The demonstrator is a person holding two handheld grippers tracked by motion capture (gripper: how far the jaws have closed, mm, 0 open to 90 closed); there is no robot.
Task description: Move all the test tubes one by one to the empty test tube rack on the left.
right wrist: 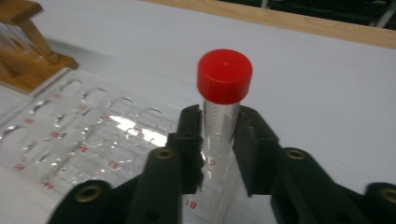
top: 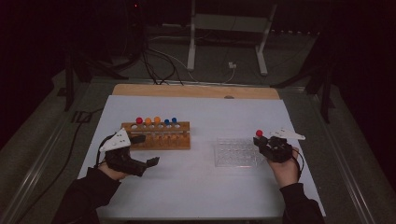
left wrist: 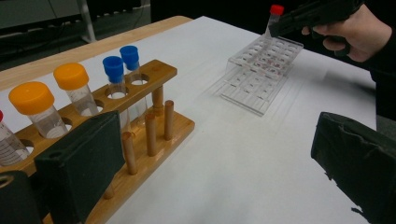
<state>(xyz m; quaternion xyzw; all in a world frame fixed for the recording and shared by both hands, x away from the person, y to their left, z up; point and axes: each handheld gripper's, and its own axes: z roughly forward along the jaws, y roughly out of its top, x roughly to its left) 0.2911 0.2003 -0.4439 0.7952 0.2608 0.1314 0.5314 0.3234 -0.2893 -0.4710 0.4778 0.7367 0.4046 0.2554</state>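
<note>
The right hand-held gripper (right wrist: 218, 140) is clamped on a clear tube with a red cap (right wrist: 224, 77), both pads pressing its sides just below the cap. The tube stands upright over the near right corner of a clear plastic well tray (right wrist: 79, 135) on the white-covered counter (top: 196, 186); whether its tip sits in a well cannot be told. The left hand-held gripper (left wrist: 210, 168) hangs with its jaws wide apart and nothing between them, just beside a wooden rack (left wrist: 154, 74) holding two orange-capped tubes (left wrist: 70, 77) and two blue-capped tubes (left wrist: 113, 69).
</note>
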